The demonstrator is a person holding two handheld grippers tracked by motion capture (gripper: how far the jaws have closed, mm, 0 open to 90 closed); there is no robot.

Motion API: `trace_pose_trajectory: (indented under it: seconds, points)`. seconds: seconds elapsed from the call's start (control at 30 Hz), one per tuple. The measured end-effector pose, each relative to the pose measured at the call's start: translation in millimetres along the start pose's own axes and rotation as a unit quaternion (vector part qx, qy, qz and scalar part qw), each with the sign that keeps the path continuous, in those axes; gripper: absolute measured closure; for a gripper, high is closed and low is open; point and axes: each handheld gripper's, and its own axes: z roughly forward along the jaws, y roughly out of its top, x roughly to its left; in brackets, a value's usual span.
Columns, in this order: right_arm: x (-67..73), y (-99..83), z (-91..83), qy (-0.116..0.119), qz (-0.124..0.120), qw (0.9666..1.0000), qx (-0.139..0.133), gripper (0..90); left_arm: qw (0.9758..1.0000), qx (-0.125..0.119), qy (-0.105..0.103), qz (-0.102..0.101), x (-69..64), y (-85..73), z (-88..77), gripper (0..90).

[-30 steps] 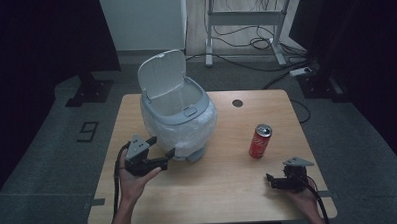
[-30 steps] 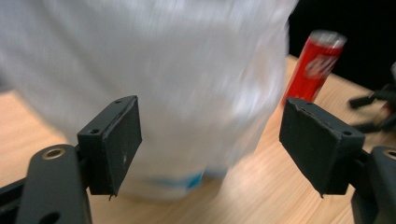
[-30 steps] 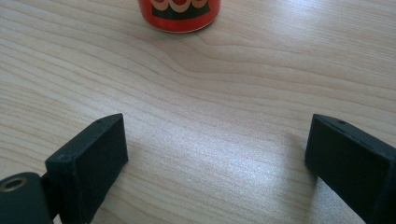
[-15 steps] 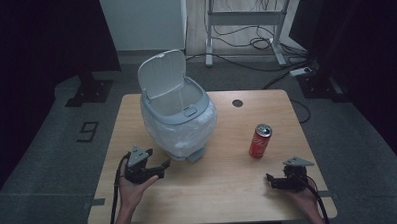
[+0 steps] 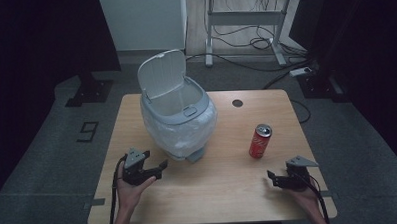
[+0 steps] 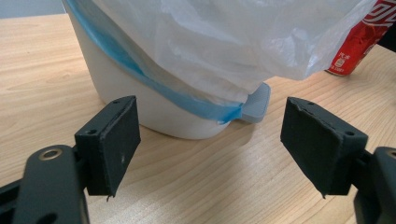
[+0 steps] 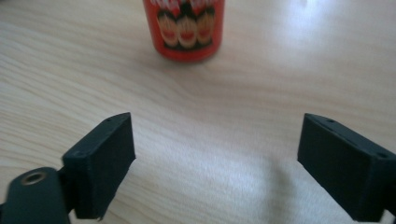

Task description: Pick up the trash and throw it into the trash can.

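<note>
Soda can [image 5: 260, 140] stands upright on the tabletop [image 5: 224, 186], a red one with white lettering, to the right of the bin and well apart from both hands; nothing touches it.

Right hand-held gripper [image 5: 280, 179] rests low near the tabletop's front right corner, its jaws aimed toward the can. In the right gripper view the two black pads [image 7: 105, 161] stand apart with only bare wood between them, and the can [image 7: 184, 29] sits straight ahead beyond them. The jaws have just been closing somewhat, yet they grip nothing and the gap looks wide enough to take the can. That line-up suggests a reach for the can is in preparation.

Left hand-held gripper [image 5: 157, 168] sits just in front of the bin's foot, jaws wide and empty. In the left gripper view its pads [image 6: 114, 142] frame the lower white wall of the pedal bin [image 6: 154, 105] and the small grey pedal [image 6: 256, 102] at its base, with the can [image 6: 357, 39] past the sagging bag.

Pedal bin [image 5: 179, 120] stands at the middle rear of the tabletop with its lid [image 5: 161, 74] tipped up and back, so the mouth is open. A thin plastic liner [image 5: 175, 135] is folded over the rim and hangs down the outside, which keeps it in place. With the lid raised, the can could likely be dropped straight in.
</note>
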Motion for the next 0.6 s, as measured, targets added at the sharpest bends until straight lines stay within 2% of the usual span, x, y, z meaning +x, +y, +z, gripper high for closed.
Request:
trace_pose_trajectory:
  seconds: [0.03,0.07,0.1,0.17,0.23,0.37,0.47,0.6]
  points:
    - [1.1,1.3,-1.8,-0.002,-0.003,1.0000,-0.007,12.9,1.0000,0.000,0.000,0.000,0.5,-0.2,0.8,19.7]
    - [3.1,3.9,-4.9,0.001,-0.020,0.9996,-0.020,13.1,1.0000,0.001,0.000,0.001,0.8,-0.1,1.4,19.7]
    - [6.1,7.0,-8.8,-0.007,-0.039,0.9986,-0.035,13.3,1.0000,0.003,0.002,0.002,2.0,-0.2,2.5,19.7]
    - [6.6,9.4,-10.0,-0.007,-0.043,0.9983,-0.038,13.4,1.0000,0.004,0.001,0.001,2.4,-0.4,3.0,19.7]
    - [6.5,14.7,-10.6,-0.001,-0.031,0.9987,-0.040,14.0,1.0000,0.006,-0.001,-0.001,2.5,-0.8,3.8,19.7]
    - [5.7,18.5,-9.4,0.004,-0.028,0.9988,-0.039,14.0,1.0000,0.006,-0.003,-0.003,1.9,-1.2,4.3,19.7]
    - [1.7,30.6,-7.3,0.014,-0.014,0.9986,-0.050,13.8,0.9999,0.007,-0.004,-0.007,1.7,-2.6,4.5,19.8]
    - [0.6,40.8,-4.0,0.021,-0.007,0.9984,-0.052,13.3,0.9999,0.007,-0.004,-0.012,2.4,-3.8,4.8,19.8]
